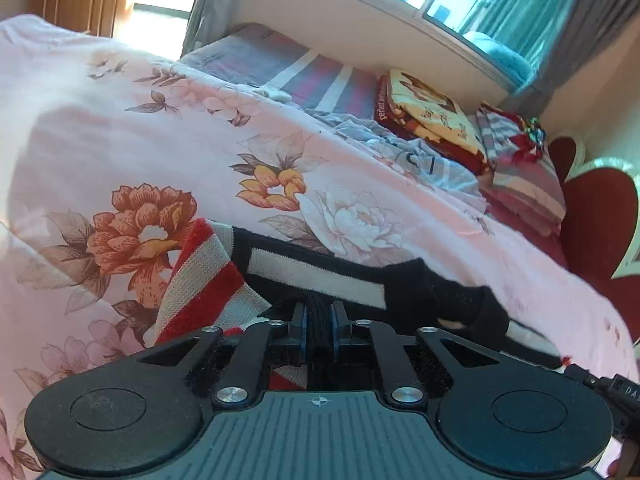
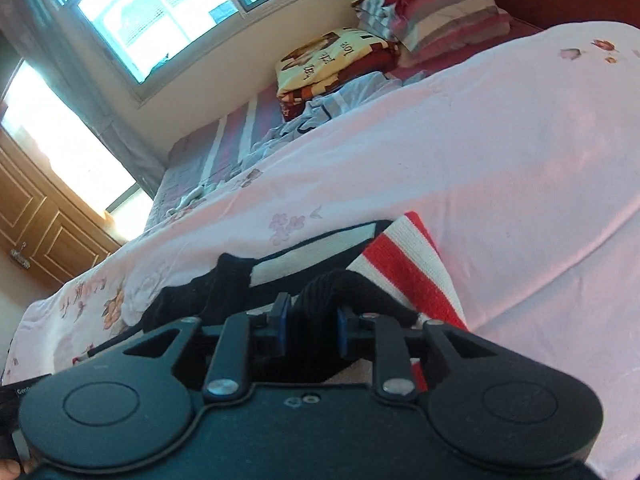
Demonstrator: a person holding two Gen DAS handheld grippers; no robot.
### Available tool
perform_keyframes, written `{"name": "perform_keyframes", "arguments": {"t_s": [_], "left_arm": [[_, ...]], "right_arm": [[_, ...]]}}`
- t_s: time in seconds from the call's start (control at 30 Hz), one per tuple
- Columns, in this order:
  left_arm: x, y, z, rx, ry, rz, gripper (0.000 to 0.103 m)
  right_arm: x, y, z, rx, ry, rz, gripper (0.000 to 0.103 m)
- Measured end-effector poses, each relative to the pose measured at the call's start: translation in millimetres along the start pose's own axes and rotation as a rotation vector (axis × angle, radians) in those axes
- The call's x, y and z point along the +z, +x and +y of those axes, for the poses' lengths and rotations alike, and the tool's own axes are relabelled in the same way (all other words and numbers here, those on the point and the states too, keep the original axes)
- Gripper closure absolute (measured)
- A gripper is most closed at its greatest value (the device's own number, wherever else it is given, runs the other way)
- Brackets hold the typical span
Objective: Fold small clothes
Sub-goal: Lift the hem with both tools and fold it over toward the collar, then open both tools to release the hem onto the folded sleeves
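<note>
A small knit garment with red and white stripes (image 1: 200, 276) and a black part crossed by a white band (image 1: 316, 276) lies on the pink floral quilt (image 1: 120, 128). My left gripper (image 1: 319, 320) is at its near edge, jaws a little apart, with a bunch of black knit standing loosely between the blue pads (image 1: 301, 322). The right wrist view shows the same garment, stripes (image 2: 404, 256) on the right and black part (image 2: 240, 276) on the left. My right gripper (image 2: 311, 322) is also slightly open, and a black fold rises between its pads (image 2: 281, 320).
Beyond the quilt lie a crumpled pale blue garment (image 1: 424, 156), a folded yellow and red blanket (image 1: 432, 116) and striped pillows (image 1: 520, 168). A red headboard (image 1: 596, 220) is at the right. A window (image 2: 168, 12) and a wooden door (image 2: 36, 224) stand behind the bed.
</note>
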State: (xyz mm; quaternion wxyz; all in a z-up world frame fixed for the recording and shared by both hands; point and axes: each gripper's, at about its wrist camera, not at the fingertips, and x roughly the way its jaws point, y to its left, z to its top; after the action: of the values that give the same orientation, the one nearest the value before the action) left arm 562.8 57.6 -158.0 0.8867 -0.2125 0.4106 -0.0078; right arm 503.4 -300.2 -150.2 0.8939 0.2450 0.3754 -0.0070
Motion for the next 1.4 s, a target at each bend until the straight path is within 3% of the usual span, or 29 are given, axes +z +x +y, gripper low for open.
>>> {"name": "perform_keyframes", "arguments": {"t_s": [0.03, 0.07, 0.1, 0.13, 0.17, 0.2, 0.3, 0.33, 0.4, 0.47, 0.53, 0.57, 0.63, 0.7, 0.87, 1.03, 1.1, 1.23, 1.3, 1.37, 1.4], "left_arm": [[2.2, -4.1, -0.6, 0.001, 0.006, -0.031, 0.067], [3.9, -9.2, -2.9, 0.019, 0.027, -0.067, 0.036], [4.2, -15.6, -4.7, 0.04, 0.058, -0.111, 0.023], [4.1, -21.1, -7.3, 0.047, 0.095, -0.146, 0.023], [5.4, -23.1, -8.8, 0.038, 0.133, -0.146, 0.023], [3.9, -23.9, -11.7, 0.031, 0.168, -0.135, 0.023], [-8.5, -21.1, -19.6, 0.032, 0.283, -0.102, 0.023], [-13.8, -17.7, -21.0, 0.039, 0.317, -0.084, 0.023], [-22.9, -10.1, -21.3, 0.078, 0.351, -0.059, 0.023], [-28.9, -0.9, -16.2, 0.117, 0.34, -0.031, 0.023], [-34.2, 5.0, -13.8, 0.14, 0.353, -0.036, 0.023], [-36.2, 6.1, -15.2, 0.15, 0.375, -0.044, 0.024], [-38.7, 4.7, -16.0, 0.167, 0.386, -0.084, 0.056], [-34.8, 4.0, -12.3, 0.162, 0.353, -0.096, 0.099], [-31.5, 5.0, -11.4, 0.144, 0.342, -0.112, 0.099], [-23.8, 7.0, -6.8, 0.149, 0.314, -0.128, 0.099], [-24.2, 13.8, -7.1, 0.166, 0.325, -0.116, 0.099], [-30.9, 11.0, -10.4, 0.193, 0.333, -0.142, 0.098], [-32.4, -1.0, -8.0, 0.179, 0.307, -0.152, 0.099], [-34.9, -16.2, -8.8, 0.173, 0.323, -0.181, 0.099], [-36.4, -24.2, -11.2, 0.158, 0.337, -0.188, 0.099]], "right_arm": [[1.5, -1.8, 0.8, 0.002, -0.011, -0.032, 0.062], [3.1, -5.2, 2.2, -0.003, -0.031, -0.07, 0.043], [4.9, -9.7, 5.1, -0.019, -0.057, -0.109, 0.038], [6.9, -11.9, 8.5, -0.034, -0.089, -0.124, 0.044], [8.2, -13.5, 12.6, -0.036, -0.129, -0.125, 0.061], [6.6, -15.8, 17.1, -0.043, -0.168, -0.127, 0.064], [-1.1, -11.7, 27.6, -0.104, -0.283, -0.119, 0.05], [-3.5, -5.7, 29.6, -0.124, -0.317, -0.093, 0.036], [-11.6, 6.1, 32.4, -0.144, -0.375, -0.049, 0.04], [-16.9, 22.2, 34.3, -0.176, -0.4, 0.009, 0.053], [-21.8, 27.5, 35.9, -0.19, -0.425, -0.002, 0.055], [-23.2, 27.7, 38.1, -0.192, -0.442, -0.011, 0.067], [-25.8, 26.2, 43.2, -0.168, -0.476, -0.012, 0.097], [-25.4, 22.5, 43.7, -0.153, -0.468, -0.037, 0.097], [-5.7, 10.1, 37.7, -0.119, -0.393, -0.142, 0.097], [2.3, 6.9, 37.6, -0.144, -0.431, -0.223, 0.097], [3.0, 15.2, 30.9, -0.163, -0.41, -0.21, 0.097], [-6.6, 50.0, 20.1, -0.231, -0.423, -0.1, 0.095], [-5.0, 42.4, 24.6, -0.223, -0.424, -0.101, 0.084], [-2.1, 20.9, 26.5, -0.182, -0.377, -0.138, 0.055], [-2.4, 10.5, 27.8, -0.182, -0.366, -0.167, 0.048]]}}
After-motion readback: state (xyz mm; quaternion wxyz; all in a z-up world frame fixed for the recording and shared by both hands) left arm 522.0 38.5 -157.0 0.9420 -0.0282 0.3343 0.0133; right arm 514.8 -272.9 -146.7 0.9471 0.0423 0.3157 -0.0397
